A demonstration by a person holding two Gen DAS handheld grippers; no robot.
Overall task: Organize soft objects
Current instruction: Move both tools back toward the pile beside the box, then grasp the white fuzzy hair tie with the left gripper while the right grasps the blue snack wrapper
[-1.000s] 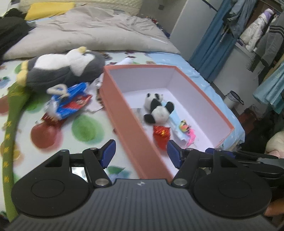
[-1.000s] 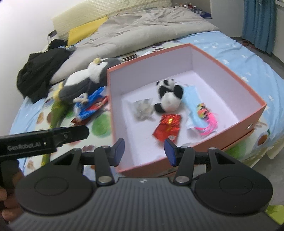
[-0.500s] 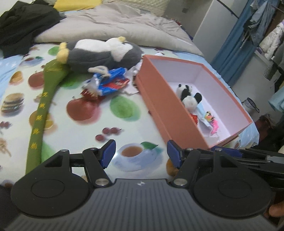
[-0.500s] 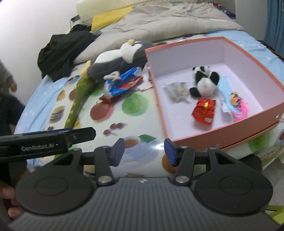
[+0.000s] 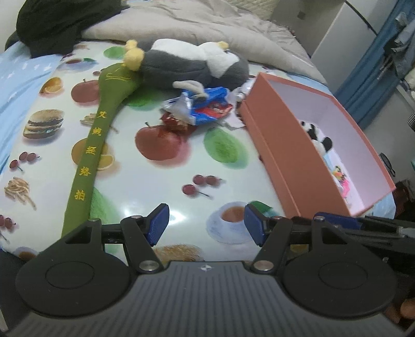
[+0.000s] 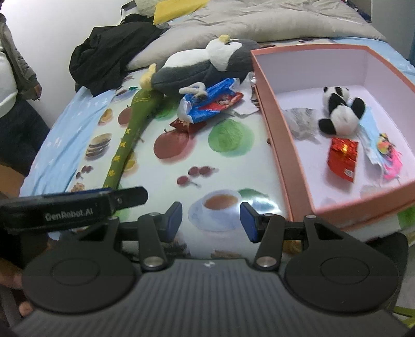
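Both grippers hang over the near edge of the food-print sheet [image 6: 160, 166] on the bed, angled down, nothing between their pads.

Left gripper [image 5: 206, 224] — released, jaws wide apart, blue pads either side of the printed teacup. Right gripper [image 6: 210, 221] — also released, gap a little narrower, over the same teacup print. The left unit's black body crosses the left side of the right wrist view.

Salmon-pink box [image 6: 280, 145] — open, white inside, sits along the right edge of the sheet. In it: a small panda plush [image 6: 341, 111] near the middle, a crumpled silvery wrapper [image 6: 301, 121] by the box's left wall, a red foil packet [image 6: 342, 158] just in front of the panda, a pale blue cloth [image 6: 368, 137] with a pink and multicoloured trinket [image 6: 389, 155] toward the right wall.

Outside the box, toward the far edge of the sheet: a large grey-and-white penguin plush [image 5: 192, 64] lying on its side. A long green embroidered fabric paddle [image 5: 96, 145] runs from the penguin's yellow feet down the left edge. Blue and red snack wrappers [image 5: 205, 106] lie just in front of the penguin, near the box's far left corner.

Beyond the sheet — a grey duvet [image 6: 272, 18] and a black garment [image 6: 111, 51] at the far left.
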